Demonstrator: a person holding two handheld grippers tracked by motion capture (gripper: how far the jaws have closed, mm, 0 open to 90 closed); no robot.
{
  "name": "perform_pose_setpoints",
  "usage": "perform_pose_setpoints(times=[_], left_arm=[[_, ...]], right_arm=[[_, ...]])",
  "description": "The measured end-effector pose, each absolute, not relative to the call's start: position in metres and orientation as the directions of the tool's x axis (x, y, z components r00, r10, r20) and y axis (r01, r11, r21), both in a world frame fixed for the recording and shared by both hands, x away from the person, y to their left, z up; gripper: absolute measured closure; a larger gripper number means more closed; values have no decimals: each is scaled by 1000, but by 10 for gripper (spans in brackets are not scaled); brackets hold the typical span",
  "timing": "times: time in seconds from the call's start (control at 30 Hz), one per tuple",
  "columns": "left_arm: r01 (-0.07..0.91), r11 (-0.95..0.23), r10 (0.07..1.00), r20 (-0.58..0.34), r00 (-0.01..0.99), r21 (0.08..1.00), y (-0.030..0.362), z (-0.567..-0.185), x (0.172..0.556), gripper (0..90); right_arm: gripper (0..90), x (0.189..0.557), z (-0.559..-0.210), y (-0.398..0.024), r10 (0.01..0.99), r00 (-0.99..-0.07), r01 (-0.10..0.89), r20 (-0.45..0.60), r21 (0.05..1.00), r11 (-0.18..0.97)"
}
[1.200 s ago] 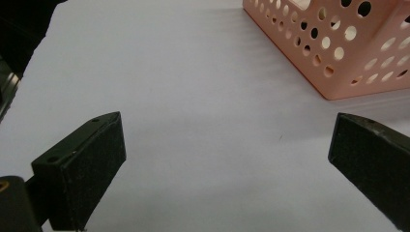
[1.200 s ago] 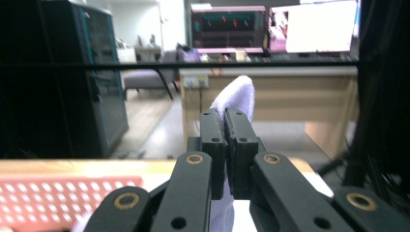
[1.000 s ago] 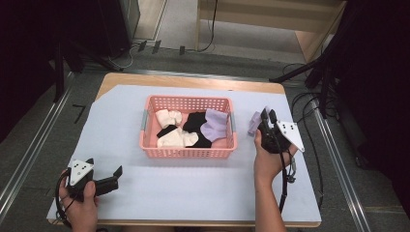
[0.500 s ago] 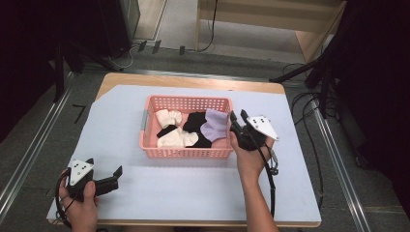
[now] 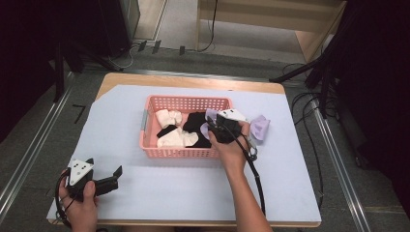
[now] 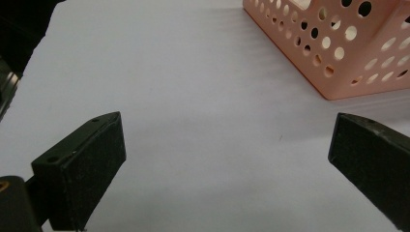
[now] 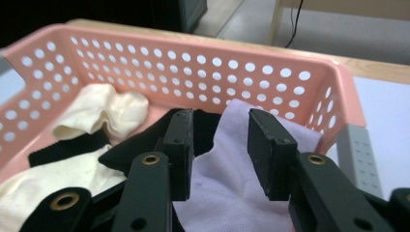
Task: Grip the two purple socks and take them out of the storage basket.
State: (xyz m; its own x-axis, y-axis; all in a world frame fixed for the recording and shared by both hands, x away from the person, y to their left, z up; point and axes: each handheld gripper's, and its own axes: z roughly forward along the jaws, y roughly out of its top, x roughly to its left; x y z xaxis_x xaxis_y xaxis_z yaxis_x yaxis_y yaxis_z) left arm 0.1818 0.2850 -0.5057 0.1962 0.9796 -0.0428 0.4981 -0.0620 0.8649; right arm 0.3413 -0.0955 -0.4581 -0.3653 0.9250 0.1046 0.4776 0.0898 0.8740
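lilac sock point(image 7: 241, 169) in right end of pink basket point(image 7: 270, 67), directly under right claw point(image 7: 220, 145); jaws partly apart, just been closing slightly, sock below the gap, no clamp seen; second lilac sock point(image 5: 261, 128) on counter point(image 5: 169, 193) outside basket; left claw point(image 5: 104, 181) wide apart over bare counter; no readable writing
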Motion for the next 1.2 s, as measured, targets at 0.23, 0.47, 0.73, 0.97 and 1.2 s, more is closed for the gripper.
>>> perform_pose_setpoints(times=[0.23,0.47,0.73,0.97,1.2], left_arm=[[499,-60,980,-44,195,864,285,-506,182,6],[499,-61,980,-43,195,864,285,-506,182,6],[500,-63,980,-42,197,864,285,-506,182,5],[500,-64,980,-41,196,864,286,-506,182,6],[502,-59,980,-45,194,863,286,-505,182,5]], right_arm=[[669,353,-455,-84,933,-339,554,123,827,93],[699,366,-450,-78,947,-297,640,121,761,103],[705,382,-452,-71,950,-276,752,144,648,121],[612,393,-454,-61,953,-294,800,74,564,203],[616,404,-457,-58,961,-268,850,64,485,205]])
